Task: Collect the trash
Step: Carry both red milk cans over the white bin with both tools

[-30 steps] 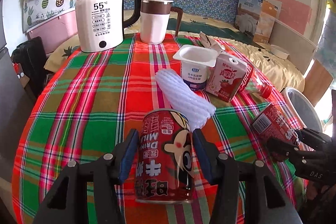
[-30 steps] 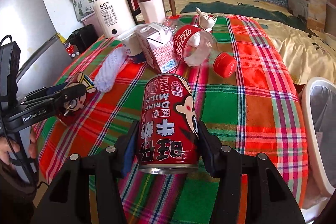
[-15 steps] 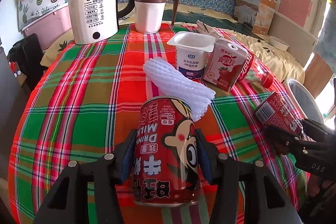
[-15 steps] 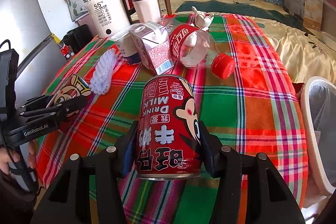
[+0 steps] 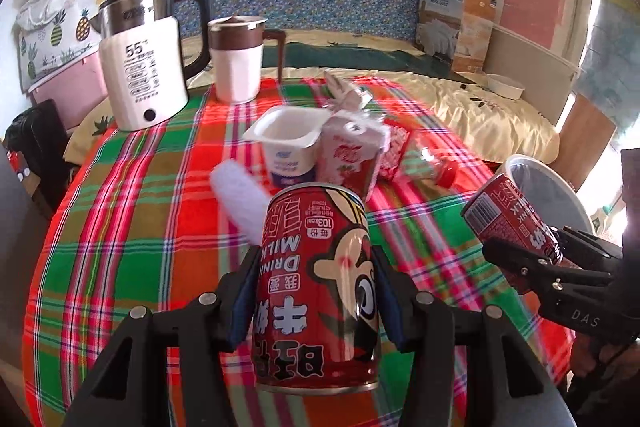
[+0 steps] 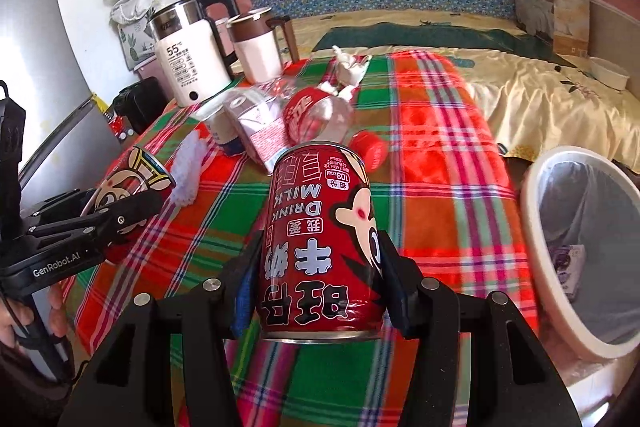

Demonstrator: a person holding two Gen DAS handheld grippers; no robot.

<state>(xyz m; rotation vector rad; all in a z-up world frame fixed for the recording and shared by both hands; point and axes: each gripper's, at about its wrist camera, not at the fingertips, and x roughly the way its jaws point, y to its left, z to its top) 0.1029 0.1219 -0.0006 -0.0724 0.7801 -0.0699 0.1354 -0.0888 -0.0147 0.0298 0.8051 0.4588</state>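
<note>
My left gripper is shut on a red milk drink can, held upside down above the plaid tablecloth. My right gripper is shut on a second red milk can, also upside down; it shows at the right of the left wrist view. The left can shows at the left of the right wrist view. On the table lie a white yogurt cup, a strawberry milk carton, a white foam sleeve, a clear cola bottle with a red cap and crumpled tissue.
A white bin with a grey liner stands on the floor right of the table, also in the left wrist view. A white kettle and a white mug stand at the table's far edge. A bed lies behind.
Both grippers have risen with their cans and moved right, toward the bin. The table trash has not moved.
</note>
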